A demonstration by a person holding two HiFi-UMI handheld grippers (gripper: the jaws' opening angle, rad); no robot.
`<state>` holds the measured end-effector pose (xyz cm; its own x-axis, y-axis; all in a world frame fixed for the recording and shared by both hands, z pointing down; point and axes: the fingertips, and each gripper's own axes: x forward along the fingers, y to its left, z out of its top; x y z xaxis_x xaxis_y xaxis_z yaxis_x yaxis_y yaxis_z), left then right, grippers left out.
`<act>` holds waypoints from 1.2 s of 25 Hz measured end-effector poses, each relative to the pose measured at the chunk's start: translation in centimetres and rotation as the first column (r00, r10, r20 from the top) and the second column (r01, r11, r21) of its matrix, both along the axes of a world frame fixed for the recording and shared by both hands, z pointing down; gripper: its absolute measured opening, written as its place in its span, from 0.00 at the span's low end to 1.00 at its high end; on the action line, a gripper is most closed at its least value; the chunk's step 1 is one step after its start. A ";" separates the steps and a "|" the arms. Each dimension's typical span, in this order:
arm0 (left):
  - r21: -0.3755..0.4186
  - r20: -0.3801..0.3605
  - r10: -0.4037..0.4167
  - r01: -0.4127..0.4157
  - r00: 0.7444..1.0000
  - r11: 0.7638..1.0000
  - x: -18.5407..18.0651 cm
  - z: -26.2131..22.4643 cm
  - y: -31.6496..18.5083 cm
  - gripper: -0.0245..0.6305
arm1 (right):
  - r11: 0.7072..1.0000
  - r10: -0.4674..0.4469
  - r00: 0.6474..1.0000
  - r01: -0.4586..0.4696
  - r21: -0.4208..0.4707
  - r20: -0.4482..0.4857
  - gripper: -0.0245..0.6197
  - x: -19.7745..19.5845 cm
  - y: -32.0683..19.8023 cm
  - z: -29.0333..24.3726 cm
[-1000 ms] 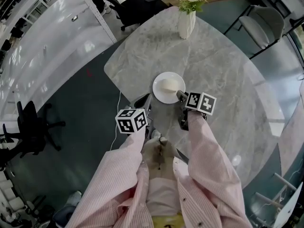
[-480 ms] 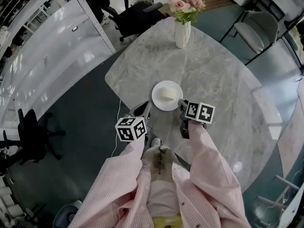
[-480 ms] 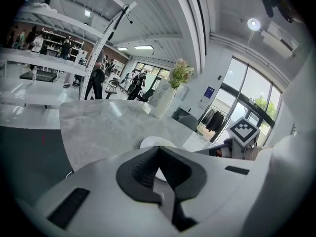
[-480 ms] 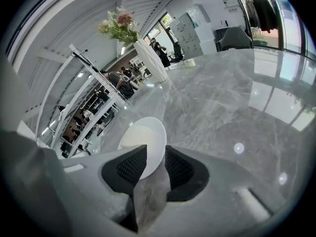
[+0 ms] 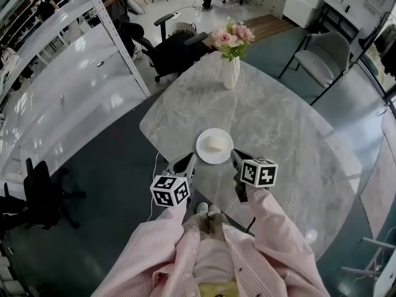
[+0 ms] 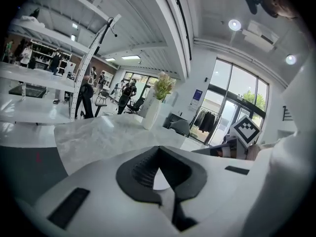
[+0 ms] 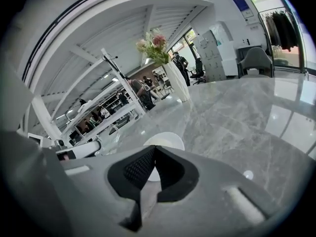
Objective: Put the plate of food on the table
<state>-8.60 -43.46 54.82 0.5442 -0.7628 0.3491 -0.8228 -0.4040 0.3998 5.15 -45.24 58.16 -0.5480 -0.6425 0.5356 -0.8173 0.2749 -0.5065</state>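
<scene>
A white plate [image 5: 215, 145] with a pale lump of food [image 5: 214, 143] rests on the marble table [image 5: 281, 119], near its front edge. My left gripper [image 5: 188, 160] hovers just left of the plate and short of it, its jaws shut on nothing. To the plate's right, my right gripper [image 5: 234, 156] is also shut and empty, a small gap off the rim. In the right gripper view the plate [image 7: 167, 140] lies just beyond the closed gripper [image 7: 154, 148]. The left gripper view shows its gripper [image 6: 158, 149] closed too.
A white vase of pink flowers [image 5: 230, 70] stands at the table's far side. A black office chair [image 5: 170, 47] and a grey chair [image 5: 318, 55] stand beyond the table. Dark floor lies to the left, with another black chair [image 5: 38, 190].
Both grippers have drawn back toward the person. The right one, which was at the plate's rim, now stands clear of it. The plate stays on the table.
</scene>
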 end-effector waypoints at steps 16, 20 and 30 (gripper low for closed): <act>0.177 0.009 -0.011 0.009 1.000 0.984 -1.6 -5.6 0.5 0.03 | 0.964 -0.029 0.996 0.006 0.266 0.083 0.05 1.1 1.7 -7.0; 0.227 0.042 -0.022 0.012 0.999 0.974 -2.3 -7.1 0.4 0.03 | 0.943 -0.027 0.995 -0.005 0.333 0.091 0.05 1.6 1.7 -9.0; 0.310 0.030 -0.082 0.069 0.996 0.948 -4.7 -9.8 0.5 0.03 | 0.897 -0.003 0.995 -0.042 0.439 0.102 0.05 2.4 1.9 -11.9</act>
